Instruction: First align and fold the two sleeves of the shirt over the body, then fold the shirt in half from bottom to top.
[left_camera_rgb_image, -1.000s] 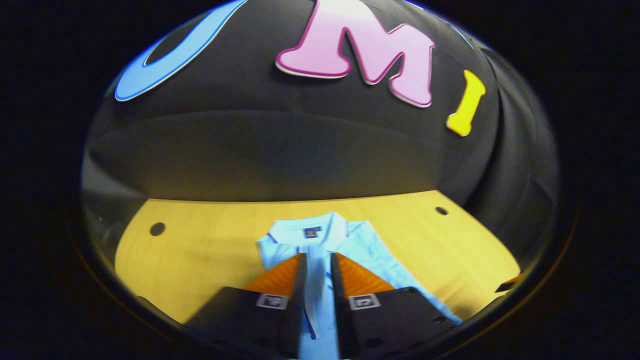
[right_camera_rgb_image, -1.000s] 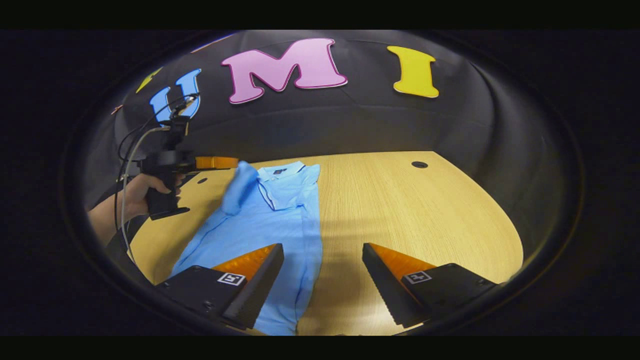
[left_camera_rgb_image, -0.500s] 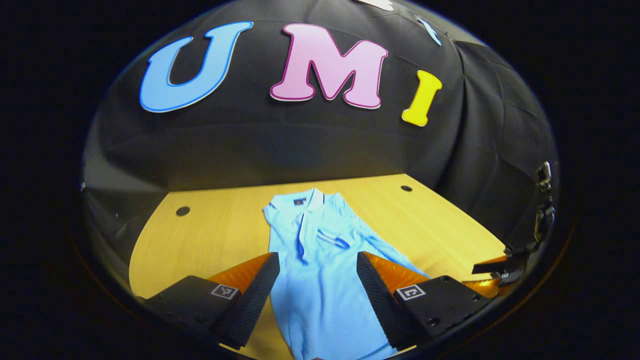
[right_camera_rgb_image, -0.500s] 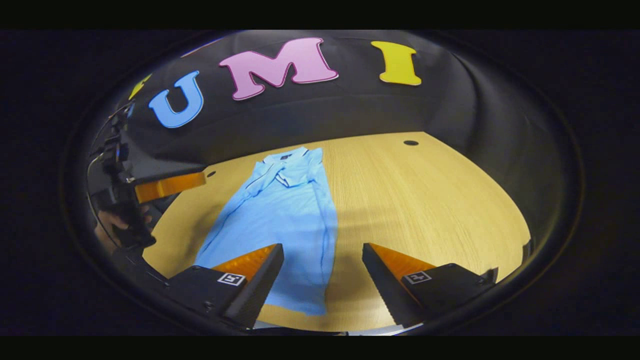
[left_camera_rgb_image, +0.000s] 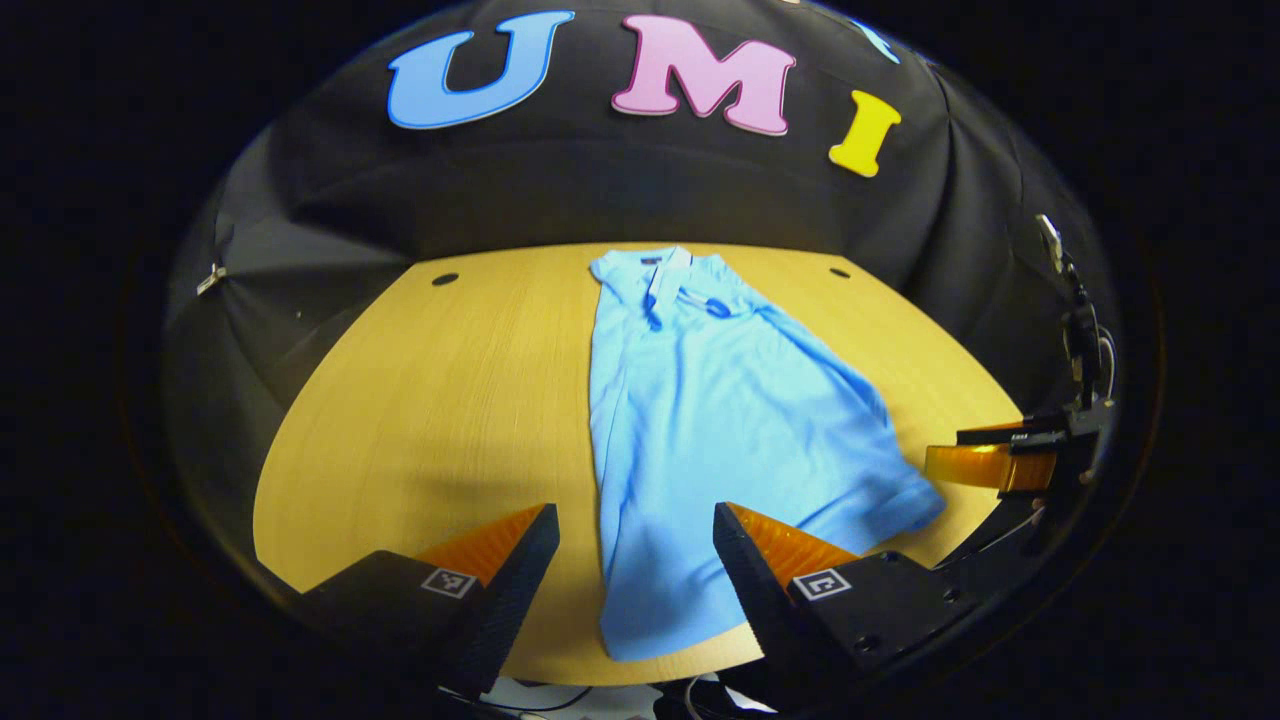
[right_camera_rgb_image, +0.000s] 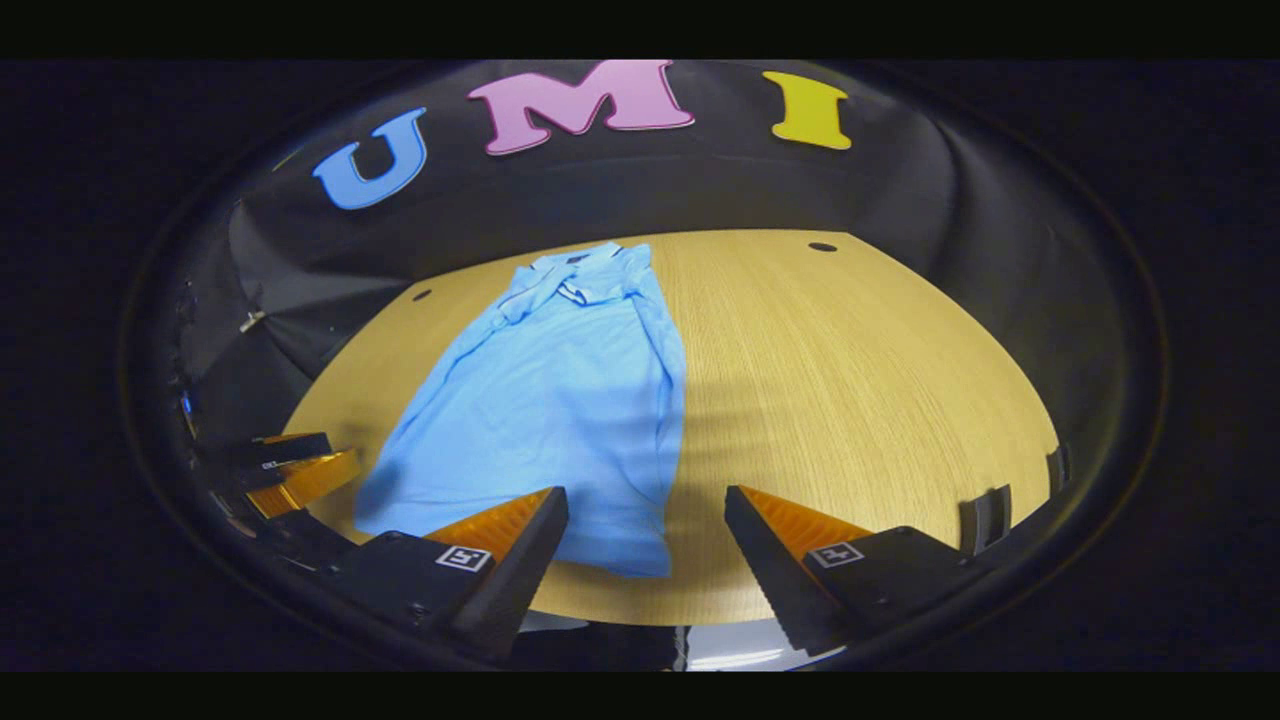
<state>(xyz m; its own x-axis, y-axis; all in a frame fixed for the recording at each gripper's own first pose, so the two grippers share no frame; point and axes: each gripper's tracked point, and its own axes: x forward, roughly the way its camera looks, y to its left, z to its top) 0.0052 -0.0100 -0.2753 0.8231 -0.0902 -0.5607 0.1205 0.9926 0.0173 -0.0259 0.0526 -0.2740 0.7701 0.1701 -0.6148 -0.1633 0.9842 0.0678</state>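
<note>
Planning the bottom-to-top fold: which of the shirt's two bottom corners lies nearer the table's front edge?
In the left gripper view, the hem corner between the open left gripper's fingers nearly reaches the table edge; the other corner lies farther back, beside the right gripper.

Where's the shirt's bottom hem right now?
The hem lies at the table's near edge, between the left gripper's open jaws in the left gripper view.

Both the left gripper (left_camera_rgb_image: 632, 545) and the right gripper (right_camera_rgb_image: 646, 530) hover side by side, fingers spread wide apart, gripping nothing.
</note>
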